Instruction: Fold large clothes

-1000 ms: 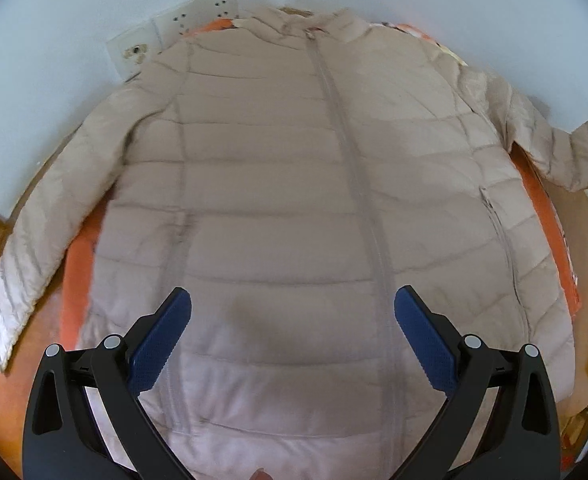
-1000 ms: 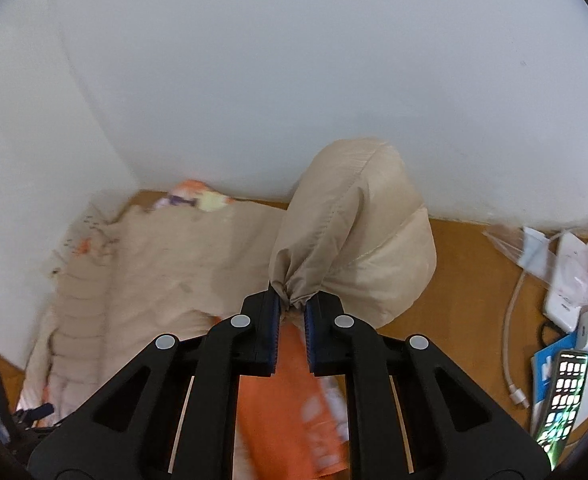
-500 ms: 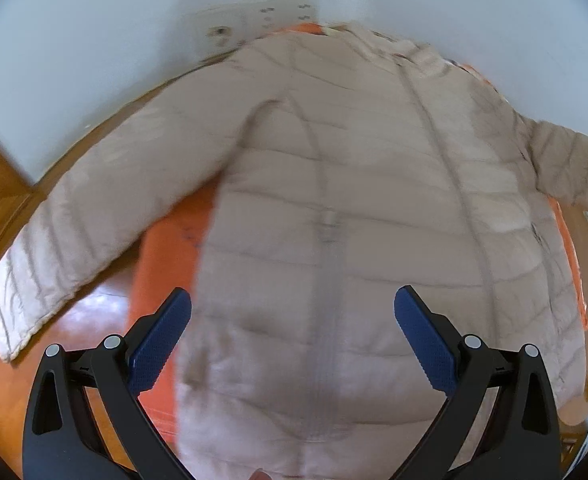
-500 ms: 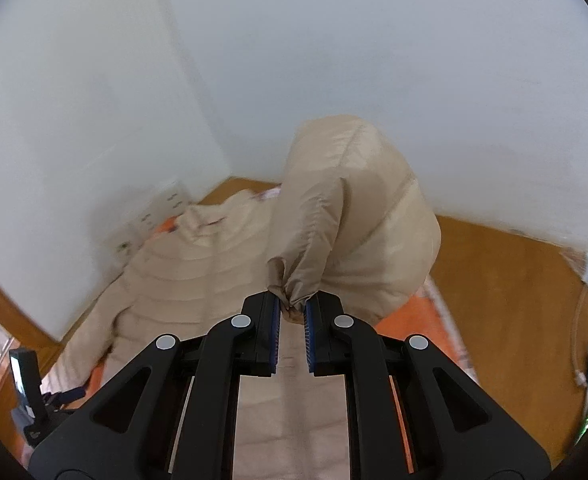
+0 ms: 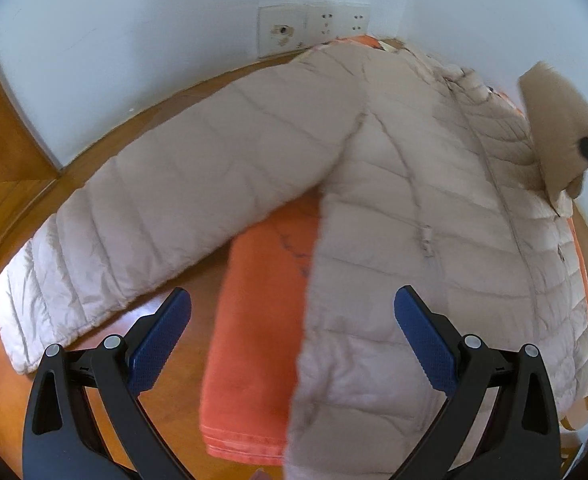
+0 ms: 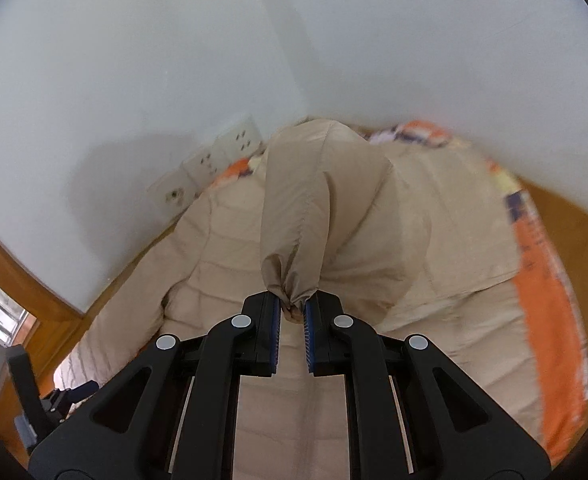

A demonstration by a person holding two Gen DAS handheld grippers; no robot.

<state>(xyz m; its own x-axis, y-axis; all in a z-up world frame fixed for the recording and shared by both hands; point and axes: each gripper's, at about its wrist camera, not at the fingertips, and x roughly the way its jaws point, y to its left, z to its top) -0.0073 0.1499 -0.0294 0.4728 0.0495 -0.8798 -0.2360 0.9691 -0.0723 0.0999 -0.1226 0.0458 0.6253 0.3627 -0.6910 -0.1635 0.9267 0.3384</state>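
A: Surface?
B: Wooden surface (image 5: 165,392), orange-brown, glossy, set in a room corner. White walls (image 5: 153,40) on two sides. An orange towel (image 5: 253,340) lies on it, under the jacket.

A: Jacket?
B: Beige quilted jacket (image 5: 434,240), front up, zipper closed, spread across the towel. Collar end sits toward the corner. One sleeve (image 5: 165,216) lies stretched out flat over the bare wood, cuff well past the towel edge.

A: Other sleeve?
B: Lifted. Right gripper (image 6: 292,312) is clamped tight on the cuff (image 6: 291,292), fabric bunched between the pads. The sleeve arches up over the jacket body. In the left wrist view that raised sleeve shows at the far right edge, with a bit of black gripper on it.

A: Left gripper?
B: Left gripper (image 5: 291,336) is spread wide, nothing in it. It hangs over the towel and the jacket's side edge, not touching either.

A: Rest of room?
B: Socket plates (image 5: 314,26) on the wall just behind the collar. Wooden trim (image 5: 1,128) along the wall at far left. In the right wrist view, a dark stand (image 6: 29,392) at lower left; cannot tell what it is.
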